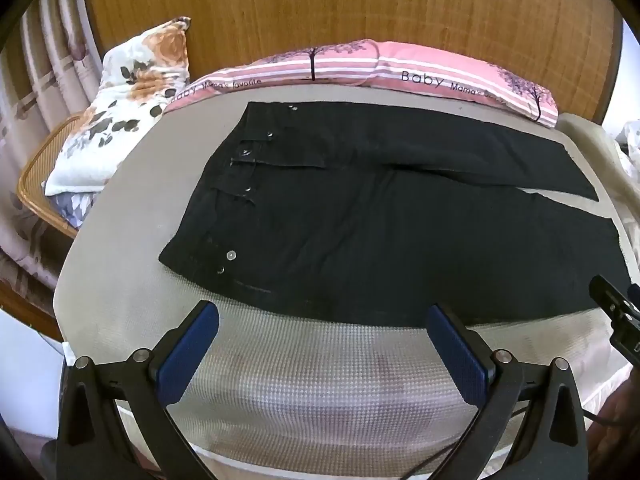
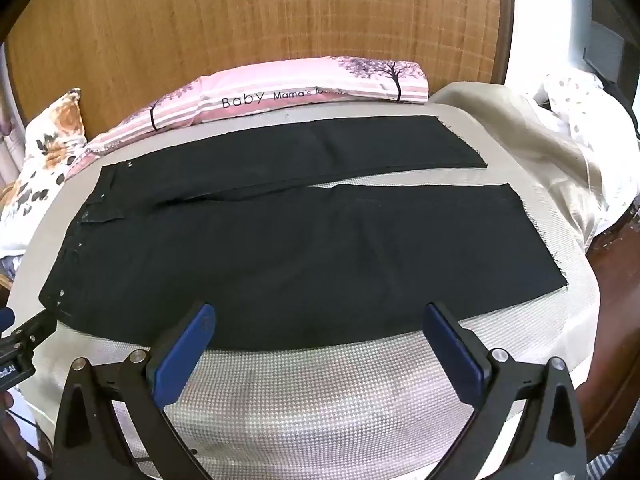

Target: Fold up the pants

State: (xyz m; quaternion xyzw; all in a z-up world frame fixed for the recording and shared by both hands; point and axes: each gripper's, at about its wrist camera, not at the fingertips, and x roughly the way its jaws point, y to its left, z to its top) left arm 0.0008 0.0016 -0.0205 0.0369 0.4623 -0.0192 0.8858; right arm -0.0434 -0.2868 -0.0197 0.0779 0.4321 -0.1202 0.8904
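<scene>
Closest to my left wrist camera, the left tongs (image 1: 322,316) stand wide apart with nothing between their blue pads (image 1: 188,354), hovering over the bare waffle-weave bedspread (image 1: 320,392) just short of the near edge of the black pants (image 1: 360,220). Those pants lie flat on the bed, waistband to the left with its metal rivets and button showing, both legs running off to the right. Behind them I see a pink striped pillow (image 1: 400,68) printed "Baby" lying against the wooden headboard (image 1: 340,4), and a floral pillow (image 1: 132,92) leaning at the far left over a wicker chair (image 1: 40,176). At the right edge, part of the right tongs (image 1: 618,314) pokes into view. From the right wrist camera, the right tongs (image 2: 320,316) are likewise spread open and empty, with blue pads (image 2: 184,354) over the bedspread (image 2: 320,400), right at the near hem side of the black pants (image 2: 300,248). Here I see both legs fully: they lie side by side with a narrow gap opening toward the frayed cuffs on the right. The pink striped pillow (image 2: 300,88) sits beyond them, a beige blanket (image 2: 540,140) is bunched at the right, and the left tongs' body (image 2: 20,344) shows at the left edge near the waistband corner.
</scene>
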